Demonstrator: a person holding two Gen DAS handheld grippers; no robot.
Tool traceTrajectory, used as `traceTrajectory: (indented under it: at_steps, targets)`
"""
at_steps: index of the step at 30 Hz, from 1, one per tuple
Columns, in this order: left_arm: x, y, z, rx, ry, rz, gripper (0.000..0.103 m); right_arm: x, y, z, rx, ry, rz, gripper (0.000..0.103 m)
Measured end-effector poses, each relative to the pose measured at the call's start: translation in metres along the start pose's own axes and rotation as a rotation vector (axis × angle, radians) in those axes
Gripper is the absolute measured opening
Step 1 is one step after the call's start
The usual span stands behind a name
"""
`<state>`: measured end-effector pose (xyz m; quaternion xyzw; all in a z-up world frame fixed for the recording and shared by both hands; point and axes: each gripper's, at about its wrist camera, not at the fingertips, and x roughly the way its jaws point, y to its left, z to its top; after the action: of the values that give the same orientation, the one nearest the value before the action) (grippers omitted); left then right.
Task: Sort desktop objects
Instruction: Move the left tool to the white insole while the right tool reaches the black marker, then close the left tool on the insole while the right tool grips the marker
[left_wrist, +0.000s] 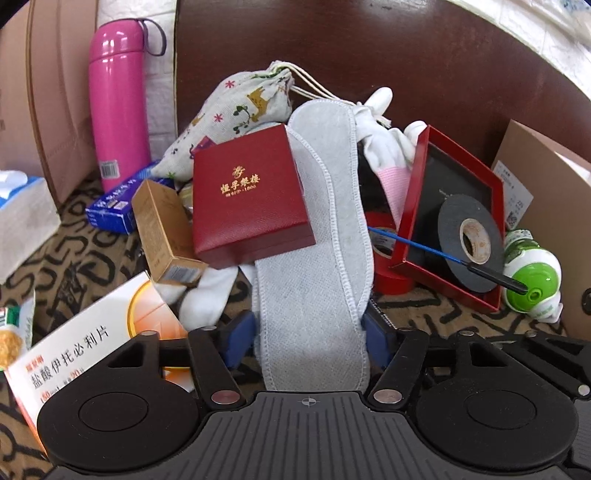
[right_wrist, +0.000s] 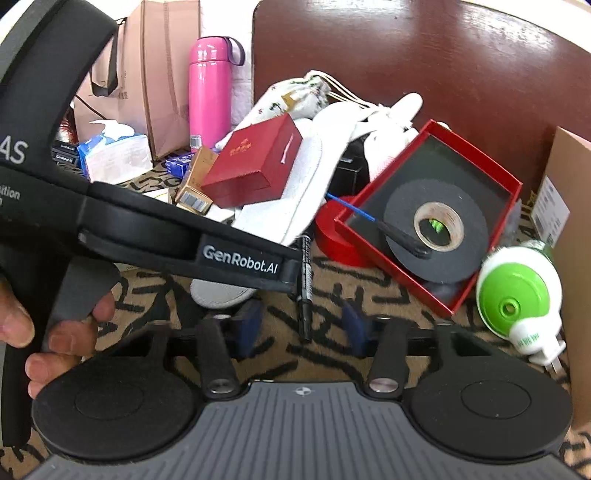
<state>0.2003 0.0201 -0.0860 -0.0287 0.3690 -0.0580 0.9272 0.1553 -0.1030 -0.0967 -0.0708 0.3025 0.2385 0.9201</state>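
1. Left wrist view: left tool (left_wrist: 309, 334) set around near end of white insole (left_wrist: 317, 236), blue pads at either edge; touching or just beside, cannot tell. Judged a grasp in hand, not yet a firm clamp.
2. Insole draped over heap, far end up on white gloves (left_wrist: 380, 122) and printed cloth bag (left_wrist: 236, 110). Near end hangs free toward counter (left_wrist: 74, 236), hence the easiest part to take.
3. Red gift box (left_wrist: 247, 195) tilted, leaning partly on insole; likely to slide if insole pulled out.
4. Right wrist view: right tool (right_wrist: 303, 325) spread wide, nothing held, low over patterned counter with black pen (right_wrist: 306, 284) lying between pads. Probably lined up for that pen.
5. Red tray (right_wrist: 432, 218) propped at a slant on red tape roll (right_wrist: 332, 236), holding black tape roll (right_wrist: 436, 229) and blue-tipped stick (right_wrist: 369, 216). Green-and-white plug-in device (right_wrist: 517, 295) just beside tray.
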Motion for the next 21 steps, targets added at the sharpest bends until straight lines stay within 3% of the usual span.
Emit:
traceTrajectory:
  at_steps: [2, 3, 11, 21]
  targets:
    - [-0.002, -0.003, -0.001, 0.024, -0.004, 0.011, 0.06, -0.001, 0.0, 0.0, -0.001, 0.003, 0.018, 0.014]
    - [-0.004, -0.004, -0.001, 0.033, -0.008, 0.018, 0.06, -0.001, 0.001, 0.0, -0.002, 0.006, 0.019, 0.012]
    - [-0.034, -0.01, -0.02, 0.037, 0.005, -0.008, 0.058, -0.029, 0.005, -0.013, -0.027, 0.042, 0.038, 0.012]
    - [-0.091, -0.032, -0.077, 0.025, 0.048, -0.086, 0.057, -0.098, 0.014, -0.054, -0.038, 0.088, 0.077, 0.01]
